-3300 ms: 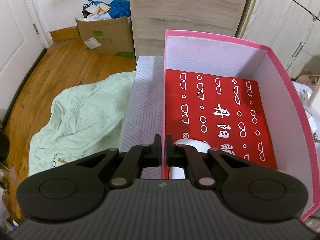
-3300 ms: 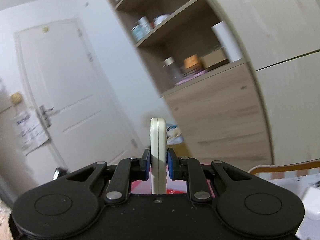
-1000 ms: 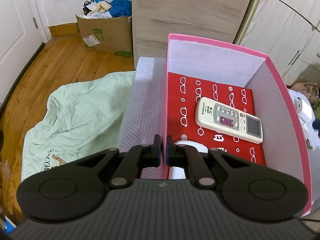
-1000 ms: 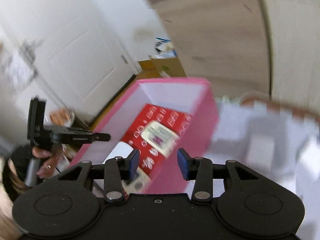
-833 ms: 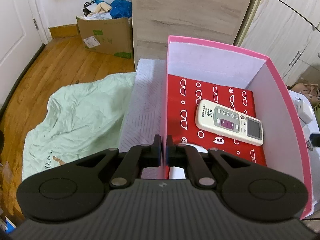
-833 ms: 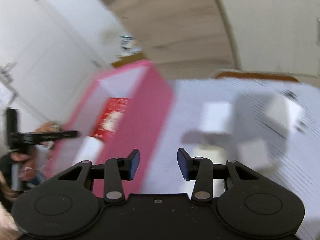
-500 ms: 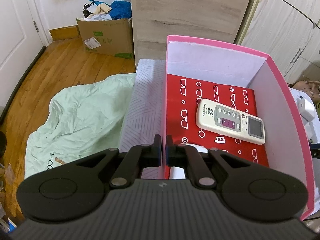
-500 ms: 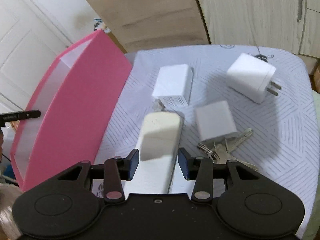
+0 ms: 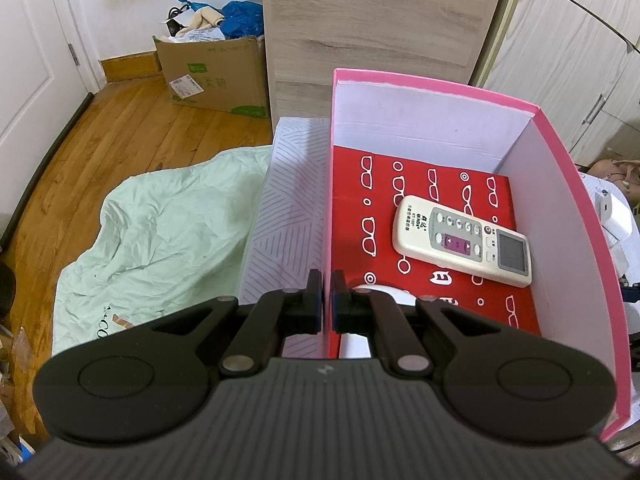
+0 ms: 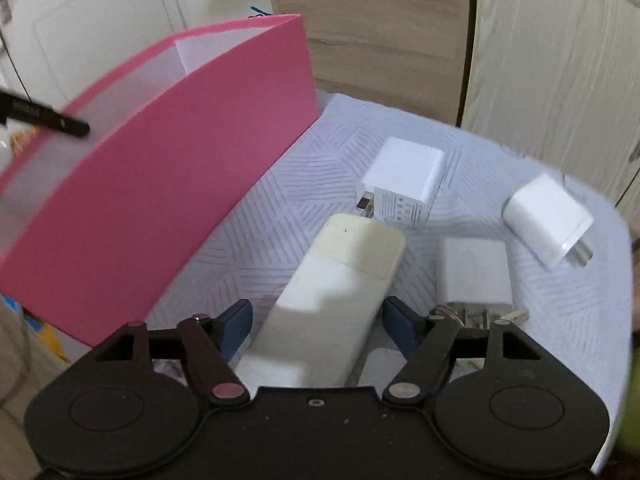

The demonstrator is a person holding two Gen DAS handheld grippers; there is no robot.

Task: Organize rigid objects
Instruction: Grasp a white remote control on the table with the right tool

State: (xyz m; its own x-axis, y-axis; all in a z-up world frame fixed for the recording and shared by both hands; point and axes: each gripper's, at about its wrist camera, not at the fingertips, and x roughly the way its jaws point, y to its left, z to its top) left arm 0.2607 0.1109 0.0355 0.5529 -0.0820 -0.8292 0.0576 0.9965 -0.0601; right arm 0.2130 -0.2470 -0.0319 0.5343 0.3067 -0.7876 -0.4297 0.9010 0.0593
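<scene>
My left gripper (image 9: pixel 326 300) is shut on the left wall of the pink box (image 9: pixel 560 208), which has a red patterned floor. A white remote (image 9: pixel 460 240) lies face up inside the box. A white round object (image 9: pixel 380 292) sits half hidden behind my left fingers. In the right wrist view my right gripper (image 10: pixel 316 320) hangs low over the table with its jaws opening. A cream remote (image 10: pixel 340 272) lies back up between the blue pads, and neither pad touches it. The pink box (image 10: pixel 160 184) stands to its left.
Three white chargers (image 10: pixel 404 176) (image 10: pixel 544 216) (image 10: pixel 474 272) and a bunch of keys (image 10: pixel 480 316) lie on the patterned tablecloth (image 10: pixel 280 184) beyond and right of the cream remote. A green sheet (image 9: pixel 160 232) and a cardboard box (image 9: pixel 212 76) are on the wooden floor to the left. Cabinets stand behind the table.
The remote my right gripper held earlier now lies in the pink box. That gripper has swung right and down over the cream remote and its jaws have widened. My left gripper has stayed put.
</scene>
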